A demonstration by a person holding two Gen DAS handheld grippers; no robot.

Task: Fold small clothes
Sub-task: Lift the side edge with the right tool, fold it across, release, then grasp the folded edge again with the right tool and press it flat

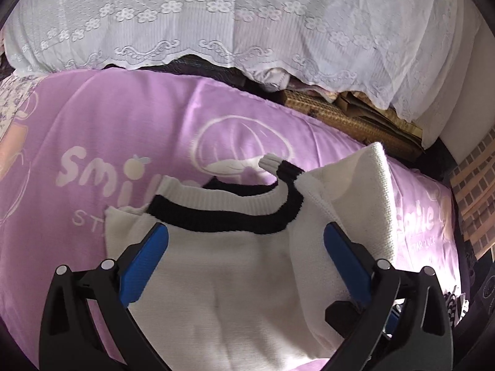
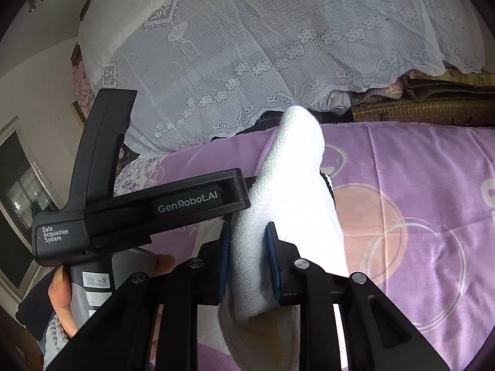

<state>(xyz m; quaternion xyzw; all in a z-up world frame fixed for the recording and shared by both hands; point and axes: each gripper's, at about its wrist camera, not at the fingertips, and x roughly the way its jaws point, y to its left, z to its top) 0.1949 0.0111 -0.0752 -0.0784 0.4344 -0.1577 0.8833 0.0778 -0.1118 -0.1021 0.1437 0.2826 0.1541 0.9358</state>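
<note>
A small white knit sweater point(image 1: 235, 278) with a black neck band point(image 1: 222, 219) lies on the purple bed cover point(image 1: 123, 130). My left gripper point(image 1: 246, 228) hovers over its chest, open wide, its blue pads point(image 1: 145, 262) apart on either side with nothing pinched. The sweater's right side point(image 1: 368, 185) is lifted into a peak. In the right wrist view my right gripper point(image 2: 247, 228) is shut on a bunched fold of that white knit point(image 2: 294, 167), which rises past the fingertips. The left gripper's black body point(image 2: 139, 207) is close on the left, held by a hand point(image 2: 62, 290).
A white lace cloth point(image 1: 247, 15) covers a tall pile behind the bed cover. A woven mat point(image 1: 346, 117) and dark items show beneath its hem. A patterned curtain point(image 1: 473, 179) hangs at the right edge. The purple cover point(image 2: 417, 201) stretches right of the sweater.
</note>
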